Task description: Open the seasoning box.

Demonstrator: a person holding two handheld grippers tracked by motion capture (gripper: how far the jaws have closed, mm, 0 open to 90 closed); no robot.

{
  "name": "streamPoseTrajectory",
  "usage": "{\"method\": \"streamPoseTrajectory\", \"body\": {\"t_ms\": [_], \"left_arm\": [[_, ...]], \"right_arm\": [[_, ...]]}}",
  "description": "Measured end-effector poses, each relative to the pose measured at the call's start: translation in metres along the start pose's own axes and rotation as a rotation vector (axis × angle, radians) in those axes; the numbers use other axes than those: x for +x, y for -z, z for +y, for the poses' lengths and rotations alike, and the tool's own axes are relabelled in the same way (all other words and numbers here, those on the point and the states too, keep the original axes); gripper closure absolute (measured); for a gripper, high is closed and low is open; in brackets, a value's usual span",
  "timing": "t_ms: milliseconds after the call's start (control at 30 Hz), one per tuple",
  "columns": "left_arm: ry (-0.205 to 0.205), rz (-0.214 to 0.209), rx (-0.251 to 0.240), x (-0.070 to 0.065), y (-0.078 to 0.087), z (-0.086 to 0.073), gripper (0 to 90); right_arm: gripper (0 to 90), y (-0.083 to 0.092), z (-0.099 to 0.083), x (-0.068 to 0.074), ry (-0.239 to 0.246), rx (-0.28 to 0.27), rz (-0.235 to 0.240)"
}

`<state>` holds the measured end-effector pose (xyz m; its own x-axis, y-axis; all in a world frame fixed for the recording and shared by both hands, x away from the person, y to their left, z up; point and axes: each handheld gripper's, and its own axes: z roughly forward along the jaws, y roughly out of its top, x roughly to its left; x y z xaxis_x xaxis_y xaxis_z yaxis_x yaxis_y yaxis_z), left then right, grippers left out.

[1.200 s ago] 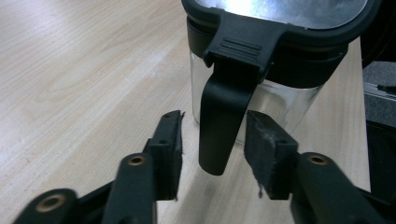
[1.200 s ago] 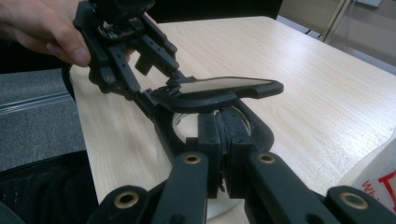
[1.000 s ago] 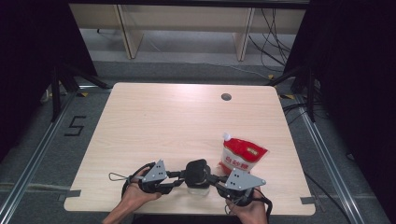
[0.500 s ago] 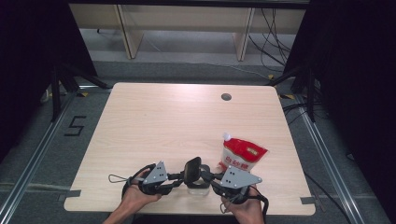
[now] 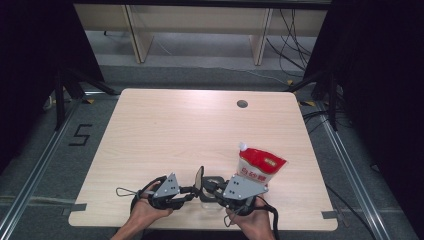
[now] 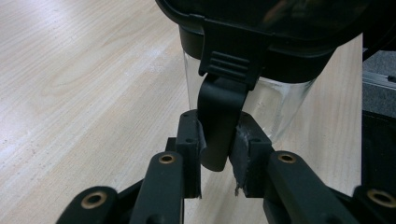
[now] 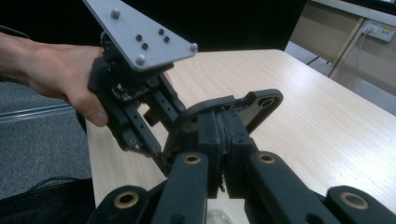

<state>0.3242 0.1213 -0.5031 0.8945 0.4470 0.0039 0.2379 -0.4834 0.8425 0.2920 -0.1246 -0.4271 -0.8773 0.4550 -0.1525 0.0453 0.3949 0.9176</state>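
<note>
Working at the near edge of the table [image 5: 150, 130], right in front of the person, on the clear container [image 6: 275, 107] with its black lid [image 6: 261, 28]. Pinching the lid's hanging latch tab [image 6: 219, 126] in the left gripper [image 6: 218, 149], pads pressing on both of its sides. Clamping the right gripper [image 7: 223, 140] tight on a curved black part of the same lid, likely the rim or the opposite clip, though hard to be telling which. Judging from the high view, where the lid is standing tilted above the container just left of the red-and-white pouch [image 5: 260, 167]: unlatching and lifting the lid off, partway through.

Next, probably calling for a small outward pull on the tab to free the clip, then raising the lid clear with the right gripper while steadying the container, and not tipping it toward the pouch.
</note>
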Motion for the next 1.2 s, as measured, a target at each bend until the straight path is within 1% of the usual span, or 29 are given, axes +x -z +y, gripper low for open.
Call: {"method": "streamPoseTrajectory", "body": {"t_ms": [67,100,133,167,200,233,267,333,367,400,500,600,633,667,733,767,800,833,900,967,1000,1033,1100,1167,1200], "left_arm": [[0.000,0.002,0.000,0.000,0.000,0.000,73.6],[0.000,0.003,0.000,0.000,0.000,0.000,73.5],[0.000,0.000,0.003,0.000,0.000,0.000,73.6],[0.000,0.001,0.001,0.000,0.000,0.000,73.6],[0.001,0.000,0.005,0.000,0.000,0.000,73.6],[0.002,0.006,0.000,0.000,0.000,0.000,73.6],[0.001,0.001,0.004,0.000,0.000,0.000,73.6],[0.004,0.005,0.002,0.000,0.000,0.000,73.6],[0.002,0.007,0.001,-0.001,0.000,0.000,73.6],[0.009,0.005,0.001,-0.001,0.000,0.000,73.5],[0.010,0.003,0.004,-0.001,0.000,0.000,73.5],[0.013,0.003,0.004,-0.001,0.001,0.000,73.5],[0.009,0.006,0.004,-0.001,0.001,0.000,73.5],[0.008,0.006,0.006,-0.001,0.001,0.000,73.5],[0.020,0.005,-0.001,-0.002,0.001,0.000,73.5],[0.020,0.004,-0.003,-0.002,0.001,0.000,73.5],[0.008,0.000,-0.003,-0.001,0.001,0.000,73.5],[0.025,0.002,-0.004,-0.002,0.001,0.000,73.5],[0.017,0.001,-0.002,-0.002,0.001,0.000,73.5],[0.024,0.001,-0.003,-0.002,0.001,0.000,73.5],[0.009,0.003,0.001,-0.002,0.001,0.000,73.5],[0.009,0.003,0.001,-0.002,0.001,0.000,73.5],[0.012,-0.002,-0.003,-0.001,0.001,0.000,73.5],[0.011,0.000,-0.003,-0.001,0.001,0.000,73.4],[0.024,-0.005,-0.007,-0.001,0.000,0.000,73.4]], "right_arm": [[88.3,-0.001,0.001,0.001,-0.002,-0.003,-0.002],[88.3,-0.003,0.003,0.000,0.024,0.003,0.010],[88.3,-0.004,0.003,0.002,0.012,0.006,0.010],[88.3,-0.005,0.004,0.002,0.022,0.005,0.007],[88.2,-0.006,0.005,0.002,0.011,-0.001,0.010],[88.3,-0.008,0.006,0.003,0.012,0.002,0.012],[88.3,-0.008,0.006,0.003,0.019,0.006,0.012],[88.3,-0.010,0.007,0.003,0.020,0.003,0.017],[88.3,-0.012,0.008,0.004,0.018,0.007,0.028],[88.2,-0.013,0.008,0.004,0.022,0.008,0.030],[88.2,-0.015,0.009,0.003,0.032,0.009,0.029],[88.3,-0.017,0.009,0.005,0.025,0.010,0.026],[88.2,-0.018,0.010,0.004,0.037,0.012,0.033],[88.2,-0.019,0.009,0.005,0.032,0.014,0.036],[88.2,-0.020,0.010,0.005,0.033,0.009,0.030],[88.3,-0.021,0.010,0.006,0.028,0.013,0.033],[88.2,-0.021,0.010,0.005,0.041,0.018,0.038],[88.2,-0.021,0.010,0.005,0.039,0.012,0.034],[88.2,-0.022,0.010,0.006,0.028,0.012,0.033],[88.3,-0.022,0.010,0.006,0.024,0.015,0.035],[88.3,-0.022,0.010,0.006,0.024,0.015,0.035],[88.2,-0.022,0.010,0.007,0.023,0.018,0.038],[87.9,-0.022,0.010,0.007,0.018,0.014,0.035],[87.7,-0.021,0.009,0.005,0.027,0.017,0.042],[87.4,-0.021,0.009,0.005,0.018,0.012,0.035]]}}
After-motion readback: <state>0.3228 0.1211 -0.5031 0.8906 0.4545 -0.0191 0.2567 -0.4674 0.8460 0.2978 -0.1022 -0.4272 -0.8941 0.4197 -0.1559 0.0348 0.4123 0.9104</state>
